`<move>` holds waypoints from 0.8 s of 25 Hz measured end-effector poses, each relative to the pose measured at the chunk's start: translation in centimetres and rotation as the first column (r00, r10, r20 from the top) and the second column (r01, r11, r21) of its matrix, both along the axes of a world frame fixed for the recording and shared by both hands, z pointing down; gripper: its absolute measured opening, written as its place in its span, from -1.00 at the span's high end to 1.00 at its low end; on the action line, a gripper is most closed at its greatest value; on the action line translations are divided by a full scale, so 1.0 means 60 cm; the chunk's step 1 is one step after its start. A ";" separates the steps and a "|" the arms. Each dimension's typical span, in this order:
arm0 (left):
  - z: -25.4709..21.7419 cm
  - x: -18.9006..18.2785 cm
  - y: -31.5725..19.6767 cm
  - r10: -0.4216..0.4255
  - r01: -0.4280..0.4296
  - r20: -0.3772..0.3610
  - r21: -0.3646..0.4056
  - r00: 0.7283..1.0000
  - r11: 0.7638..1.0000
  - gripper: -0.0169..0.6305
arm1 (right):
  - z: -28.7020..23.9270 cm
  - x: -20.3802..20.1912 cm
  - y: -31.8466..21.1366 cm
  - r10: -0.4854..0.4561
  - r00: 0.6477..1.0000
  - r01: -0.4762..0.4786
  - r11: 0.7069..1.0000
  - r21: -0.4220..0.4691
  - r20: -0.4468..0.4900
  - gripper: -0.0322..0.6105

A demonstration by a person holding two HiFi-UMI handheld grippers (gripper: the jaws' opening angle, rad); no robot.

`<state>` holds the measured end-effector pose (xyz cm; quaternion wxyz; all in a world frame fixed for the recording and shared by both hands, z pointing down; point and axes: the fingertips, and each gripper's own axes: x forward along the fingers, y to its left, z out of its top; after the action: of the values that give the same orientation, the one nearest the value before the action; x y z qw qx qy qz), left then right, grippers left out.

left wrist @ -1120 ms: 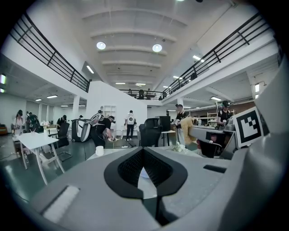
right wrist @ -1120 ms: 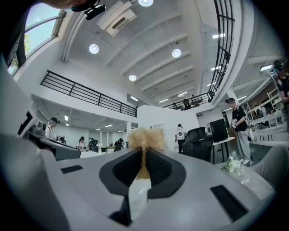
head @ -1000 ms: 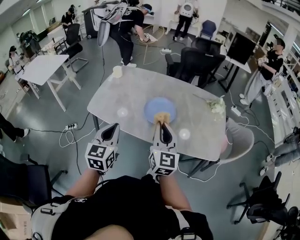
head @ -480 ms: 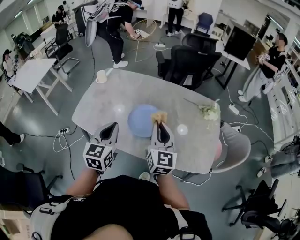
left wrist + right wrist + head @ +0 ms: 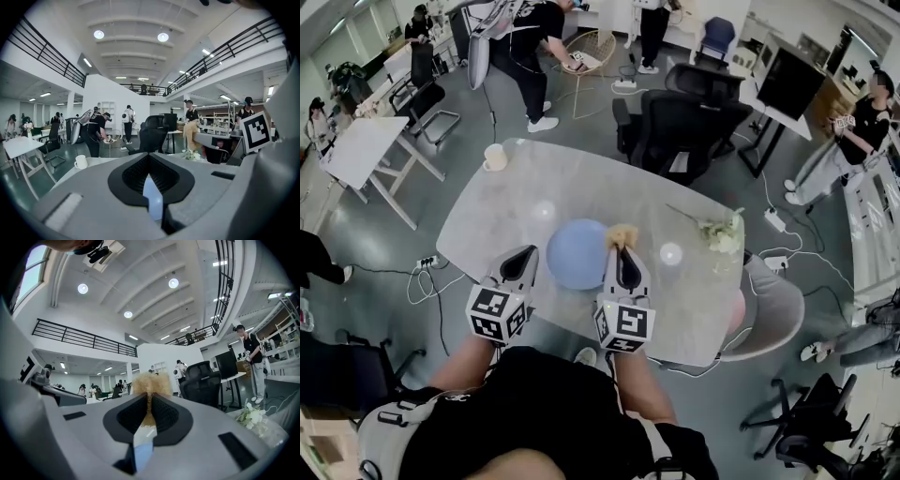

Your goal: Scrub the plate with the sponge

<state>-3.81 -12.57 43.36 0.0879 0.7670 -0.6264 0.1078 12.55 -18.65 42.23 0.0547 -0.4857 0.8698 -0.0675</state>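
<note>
A round blue plate point(image 5: 575, 254) lies on the pale stone table point(image 5: 520, 208), between my two grippers. My right gripper point(image 5: 620, 247) is shut on a fuzzy yellow sponge point(image 5: 622, 234), which sits at the plate's right rim. In the right gripper view the sponge point(image 5: 151, 382) sticks out past the closed jaws of the right gripper point(image 5: 150, 398), with a sliver of plate point(image 5: 142, 455) below. My left gripper point(image 5: 526, 253) hovers just left of the plate, jaws together with nothing between them. In the left gripper view the left gripper point(image 5: 149, 157) shows only blue plate point(image 5: 153, 200) beneath it.
A white mug point(image 5: 495, 157) stands at the table's far left corner, and a spray of white flowers point(image 5: 718, 234) lies at its right side. Black office chairs point(image 5: 680, 122) stand behind the table, a pale chair point(image 5: 772, 300) at its right. People move about further back.
The sponge has slid from the plate's near edge to its right rim, still in the right gripper. The plate now shows further left, between the grippers. The left gripper stays beside it.
</note>
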 end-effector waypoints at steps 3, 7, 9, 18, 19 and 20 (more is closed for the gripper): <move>0.004 -0.010 -0.016 0.006 -0.006 -0.004 -0.003 1.000 1.000 0.95 | 0.004 -0.006 -0.009 0.011 1.000 -0.011 1.000 -0.006 -0.010 0.80; 0.008 -0.022 -0.035 0.030 -0.030 -0.011 0.001 0.999 1.000 0.95 | 0.015 -0.014 -0.016 0.037 0.999 -0.038 0.999 -0.019 -0.027 0.80; 0.011 -0.031 -0.049 0.054 -0.054 -0.007 0.008 0.999 0.999 0.95 | 0.018 -0.020 -0.022 0.060 0.998 -0.061 0.998 -0.022 -0.036 0.80; -0.013 -0.101 -0.149 0.140 -0.139 -0.003 0.062 0.990 0.988 0.95 | 0.004 -0.060 -0.061 0.187 0.980 -0.188 0.982 -0.005 -0.070 0.80; -0.011 -0.106 -0.159 0.143 -0.143 -0.004 0.061 0.990 0.988 0.95 | 0.004 -0.060 -0.064 0.198 0.977 -0.199 0.980 -0.006 -0.072 0.80; -0.008 -0.110 -0.167 0.147 -0.146 -0.003 0.059 0.989 0.987 0.95 | 0.005 -0.060 -0.066 0.211 0.975 -0.212 0.977 -0.008 -0.073 0.80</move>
<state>-10.39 -22.56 42.90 0.0594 0.8136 -0.5710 0.0926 8.97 -22.62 42.55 0.0264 -0.5780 0.8141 -0.0504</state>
